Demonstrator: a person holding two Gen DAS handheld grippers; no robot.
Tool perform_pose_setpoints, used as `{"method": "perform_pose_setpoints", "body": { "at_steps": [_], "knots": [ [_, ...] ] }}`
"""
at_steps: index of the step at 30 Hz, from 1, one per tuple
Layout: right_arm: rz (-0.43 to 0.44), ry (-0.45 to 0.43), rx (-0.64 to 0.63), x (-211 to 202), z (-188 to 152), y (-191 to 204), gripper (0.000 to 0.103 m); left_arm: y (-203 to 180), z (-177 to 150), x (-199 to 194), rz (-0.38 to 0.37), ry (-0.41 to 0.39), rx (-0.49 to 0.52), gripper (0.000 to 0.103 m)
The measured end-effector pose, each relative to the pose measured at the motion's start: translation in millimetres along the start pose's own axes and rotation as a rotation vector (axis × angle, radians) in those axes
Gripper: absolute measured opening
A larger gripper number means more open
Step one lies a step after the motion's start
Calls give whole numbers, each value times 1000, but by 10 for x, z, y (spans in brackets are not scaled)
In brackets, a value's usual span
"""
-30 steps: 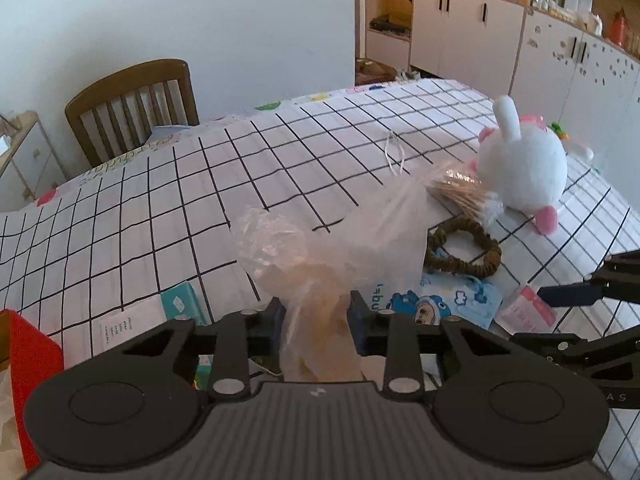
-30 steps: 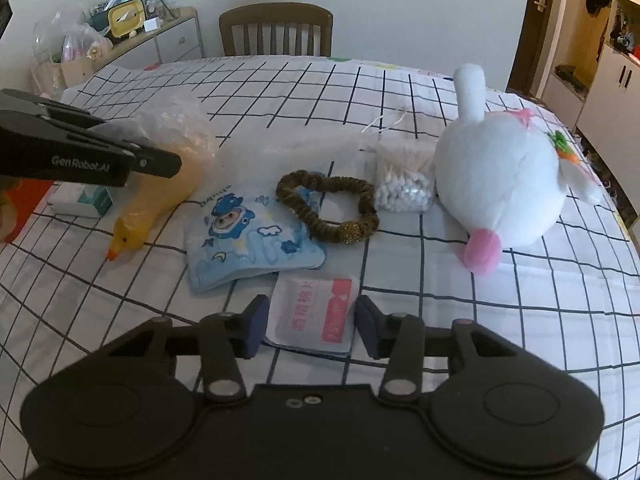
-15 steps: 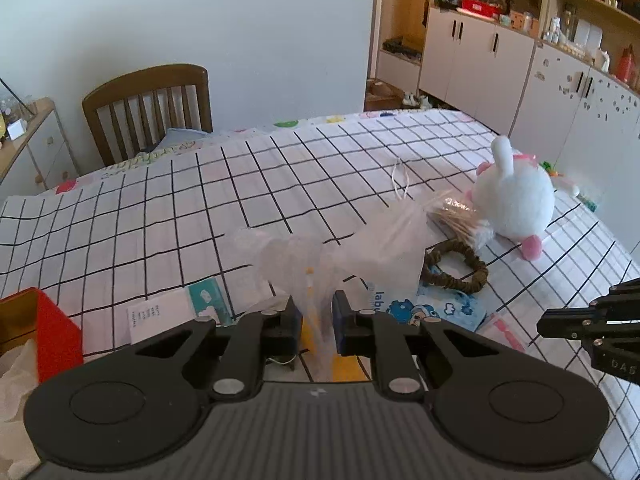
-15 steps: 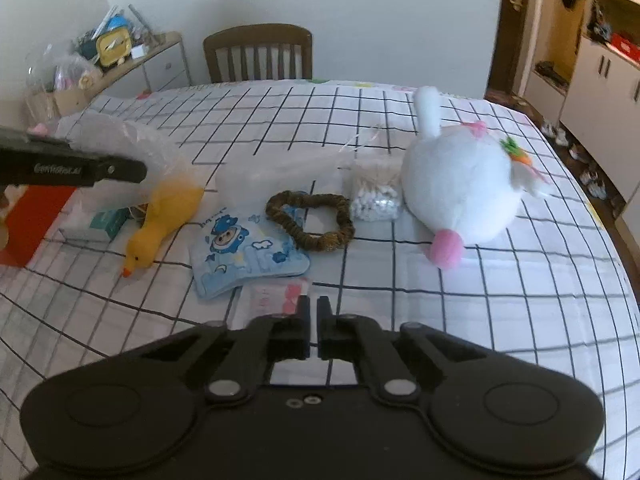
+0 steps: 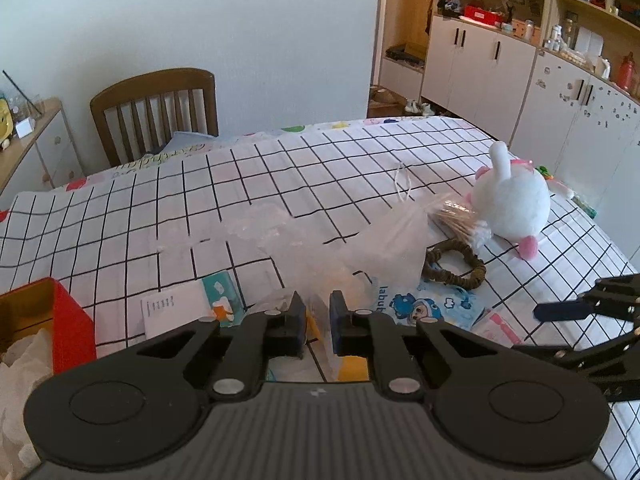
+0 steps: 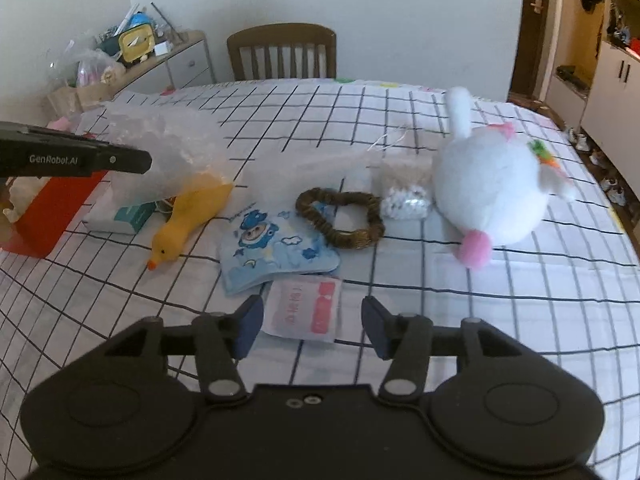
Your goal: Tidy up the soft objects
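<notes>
My left gripper (image 5: pixel 316 312) is closing its jaws on the film of a clear plastic bag (image 5: pixel 360 248), holding it up off the checked tablecloth. In the right wrist view the left gripper (image 6: pixel 140 160) holds that bag (image 6: pixel 168 148) over the tail of a yellow rubber duck (image 6: pixel 188 220). My right gripper (image 6: pixel 312 320) is opening, and a pink-and-white packet (image 6: pixel 304 310) lies flat on the cloth between its fingers, untouched. Past it lie a blue cartoon pouch (image 6: pixel 276 252), a brown scrunchie (image 6: pixel 340 216), a bag of cotton swabs (image 6: pixel 404 196) and a white plush rabbit (image 6: pixel 492 188).
A red box (image 6: pixel 52 208) holding white material stands at the table's left edge. A tissue pack (image 6: pixel 124 216) lies beside it. A wooden chair (image 6: pixel 282 52) stands at the far side, a cluttered sideboard (image 6: pixel 168 56) to the left and cabinets (image 5: pixel 480 60) to the right.
The left jaws narrowed onto the plastic bag and the gripper rose a little with it. The right jaws went shut above the packet, then spread again.
</notes>
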State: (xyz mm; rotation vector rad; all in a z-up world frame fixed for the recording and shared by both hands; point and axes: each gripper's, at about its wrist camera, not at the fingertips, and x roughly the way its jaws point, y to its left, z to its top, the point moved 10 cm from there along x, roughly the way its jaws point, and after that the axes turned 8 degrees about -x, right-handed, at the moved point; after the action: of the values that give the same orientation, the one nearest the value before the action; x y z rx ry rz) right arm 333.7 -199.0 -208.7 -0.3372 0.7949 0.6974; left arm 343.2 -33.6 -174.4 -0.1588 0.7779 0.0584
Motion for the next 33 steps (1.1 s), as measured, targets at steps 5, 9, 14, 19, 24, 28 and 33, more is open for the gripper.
{"method": "perform_pose_setpoints", "body": {
  "at_steps": [5, 9, 14, 19, 24, 28, 33],
  "knots": [
    [-3, 21, -7, 190, 8, 57, 68, 35, -11, 28, -1, 5, -23, 12],
    [-42, 52, -50, 307, -18, 93, 66, 20, -6, 30, -8, 6, -29, 10],
    [-85, 32, -78, 276, 4, 116, 36, 6, 25, 3, -19, -9, -40, 7],
    [-102, -10, -81, 117, 53, 100, 23, -14, 90, -102, -45, -34, -59, 5],
    [-83, -49, -36, -167, 89, 55, 0, -2, 161, -293, -71, -61, -85, 5],
    [-76, -57, -41, -303, 70, 46, 0, 9, 153, -357, -77, -58, -82, 5],
    [-57, -44, -19, -303, -11, 20, 15, -29, 91, -379, -85, -40, -68, 5]
  ]
}}
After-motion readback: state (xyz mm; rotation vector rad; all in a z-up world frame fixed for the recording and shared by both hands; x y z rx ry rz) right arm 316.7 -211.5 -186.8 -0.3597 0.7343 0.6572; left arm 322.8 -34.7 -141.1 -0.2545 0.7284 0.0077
